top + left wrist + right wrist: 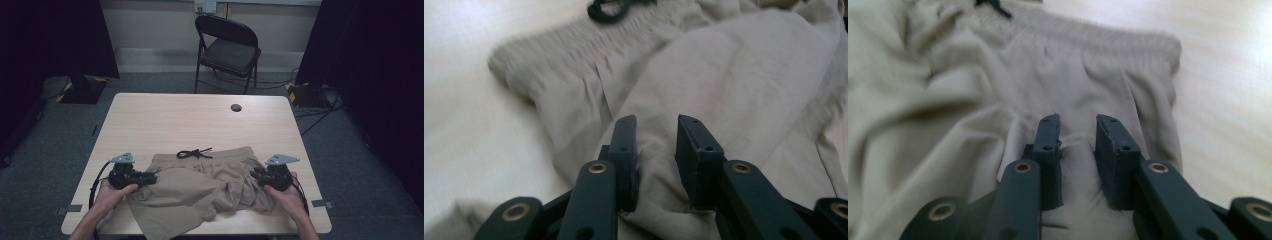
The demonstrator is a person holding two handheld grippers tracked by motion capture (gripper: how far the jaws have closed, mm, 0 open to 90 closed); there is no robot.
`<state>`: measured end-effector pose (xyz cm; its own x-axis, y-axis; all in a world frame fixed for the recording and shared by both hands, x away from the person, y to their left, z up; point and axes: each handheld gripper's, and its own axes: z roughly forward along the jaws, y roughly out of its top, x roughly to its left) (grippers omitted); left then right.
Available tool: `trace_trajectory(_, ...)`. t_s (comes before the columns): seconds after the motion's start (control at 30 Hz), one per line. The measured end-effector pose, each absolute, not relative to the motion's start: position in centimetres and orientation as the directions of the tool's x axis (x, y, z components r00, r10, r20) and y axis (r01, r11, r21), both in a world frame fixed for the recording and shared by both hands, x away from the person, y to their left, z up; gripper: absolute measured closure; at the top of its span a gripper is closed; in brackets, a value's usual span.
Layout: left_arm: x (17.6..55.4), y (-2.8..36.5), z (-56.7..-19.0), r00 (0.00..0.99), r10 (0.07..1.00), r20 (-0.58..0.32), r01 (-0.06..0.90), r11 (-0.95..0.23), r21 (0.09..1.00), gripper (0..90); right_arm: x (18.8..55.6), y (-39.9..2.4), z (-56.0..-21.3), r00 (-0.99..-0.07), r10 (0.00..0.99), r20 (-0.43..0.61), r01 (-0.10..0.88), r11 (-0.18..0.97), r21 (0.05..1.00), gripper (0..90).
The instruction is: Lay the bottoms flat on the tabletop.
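Note:
Beige shorts [200, 187] lie crumpled on the wooden table [190, 125], waistband toward the far side, with a black drawstring [194, 153] at its middle. My left gripper [152, 177] sits at the left edge of the shorts. In the left gripper view [656, 122] its jaws stand a little apart, and a raised fold of the cloth [724, 75] lies between them. My right gripper [255, 175] is at the right edge of the shorts. In its own view [1078, 120] the jaws also stand apart over a fold below the waistband [1098, 45].
The far half of the table is bare wood with a round cable hole [236, 107]. A black folding chair [227, 47] stands beyond the table. Dark curtains hang on both sides, and cables run over the floor at right [315, 107].

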<state>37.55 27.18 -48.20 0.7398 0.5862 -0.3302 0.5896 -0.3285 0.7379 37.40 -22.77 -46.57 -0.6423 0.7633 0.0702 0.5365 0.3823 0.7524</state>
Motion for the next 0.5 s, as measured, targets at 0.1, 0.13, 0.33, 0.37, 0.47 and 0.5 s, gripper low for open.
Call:
trace_trajectory(0.1,36.3,27.3,-49.0,0.737,0.593,-0.325,0.593,-0.337,0.731,69.1,36.6,-23.2,-47.2,-0.636,0.768,0.075,0.552,0.384,0.740,72.6)
trace_trajectory(0.13,35.9,27.3,-49.2,0.735,0.593,-0.329,0.600,-0.341,0.724,68.7,35.9,-23.5,-47.8,-0.634,0.770,0.074,0.562,0.393,0.728,72.9)
trace_trajectory(0.33,35.3,27.3,-48.6,0.740,0.584,-0.335,0.591,-0.327,0.737,60.2,35.1,-23.8,-47.9,-0.640,0.765,0.076,0.559,0.395,0.729,68.1)
trace_trajectory(0.37,35.7,27.6,-47.9,0.731,0.594,-0.335,0.583,-0.290,0.759,59.1,35.5,-23.8,-47.4,-0.639,0.765,0.079,0.552,0.385,0.740,62.2)
trace_trajectory(0.47,37.3,27.9,-46.8,0.710,0.622,-0.330,0.584,-0.258,0.770,52.6,36.5,-23.8,-46.1,-0.626,0.775,0.086,0.538,0.350,0.766,52.4)
trace_trajectory(0.5,37.9,28.0,-46.5,0.701,0.629,-0.335,0.585,-0.239,0.775,51.2,36.9,-23.8,-45.7,-0.618,0.782,0.086,0.539,0.341,0.770,50.7)
